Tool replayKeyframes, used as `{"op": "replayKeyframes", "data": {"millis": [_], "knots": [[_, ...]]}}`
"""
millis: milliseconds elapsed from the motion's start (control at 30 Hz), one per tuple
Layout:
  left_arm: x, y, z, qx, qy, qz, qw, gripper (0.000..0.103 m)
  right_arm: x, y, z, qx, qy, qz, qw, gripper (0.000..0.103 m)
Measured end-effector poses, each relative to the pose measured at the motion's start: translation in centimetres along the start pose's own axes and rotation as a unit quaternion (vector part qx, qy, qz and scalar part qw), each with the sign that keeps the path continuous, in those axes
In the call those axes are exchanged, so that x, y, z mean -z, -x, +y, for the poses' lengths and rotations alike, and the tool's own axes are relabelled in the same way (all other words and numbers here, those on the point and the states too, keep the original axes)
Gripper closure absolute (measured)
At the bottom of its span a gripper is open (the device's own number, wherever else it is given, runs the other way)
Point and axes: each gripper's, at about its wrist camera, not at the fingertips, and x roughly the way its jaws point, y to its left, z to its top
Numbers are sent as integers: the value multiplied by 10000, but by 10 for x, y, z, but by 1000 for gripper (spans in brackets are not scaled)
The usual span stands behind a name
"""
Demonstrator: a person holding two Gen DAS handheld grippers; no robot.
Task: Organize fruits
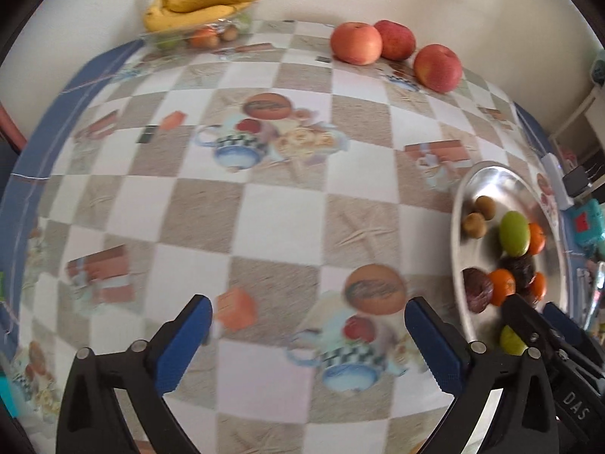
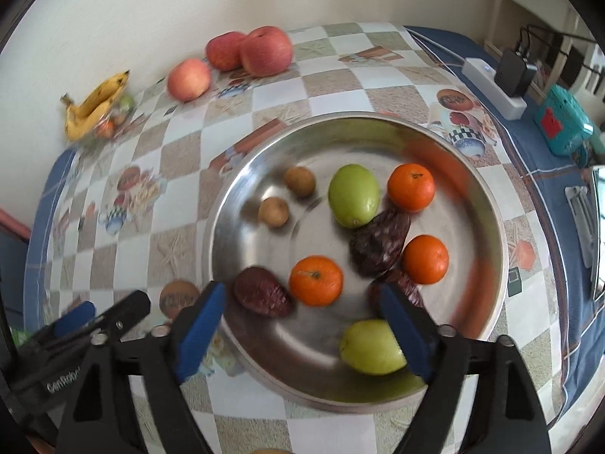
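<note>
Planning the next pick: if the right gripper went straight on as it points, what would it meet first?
Probably the metal plate, near the orange between its open right gripper; depth is unclear.

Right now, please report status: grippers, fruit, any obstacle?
Left gripper open, empty. Right gripper open over metal plate. Three apples still outside. Path clear.

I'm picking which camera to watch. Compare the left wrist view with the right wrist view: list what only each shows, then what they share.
Only the left wrist view: the clear container under the bananas seen plainly, and most of the bare tablecloth.

Only the right wrist view: the whole metal plate, the third orange, the power strip.

Both: three apples, the teal box, green fruits, and both open, empty grippers, left and right.
</note>
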Motion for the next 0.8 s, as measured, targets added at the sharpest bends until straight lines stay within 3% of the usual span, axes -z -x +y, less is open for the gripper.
{"op": "replayKeyframes", "data": {"millis": [100, 267, 800], "knots": [[9, 6, 7, -73, -47, 8, 10000, 0, 8, 6, 8, 80, 176, -69, 9998, 10], [20, 16, 14, -8, -27, -19, 10000, 0, 22, 17, 16, 142, 320, -163, 9993, 9], [21, 20, 11, -819, -255, -72, 9963, 0, 24, 22, 13, 177, 243, -257, 9992, 9]]}}
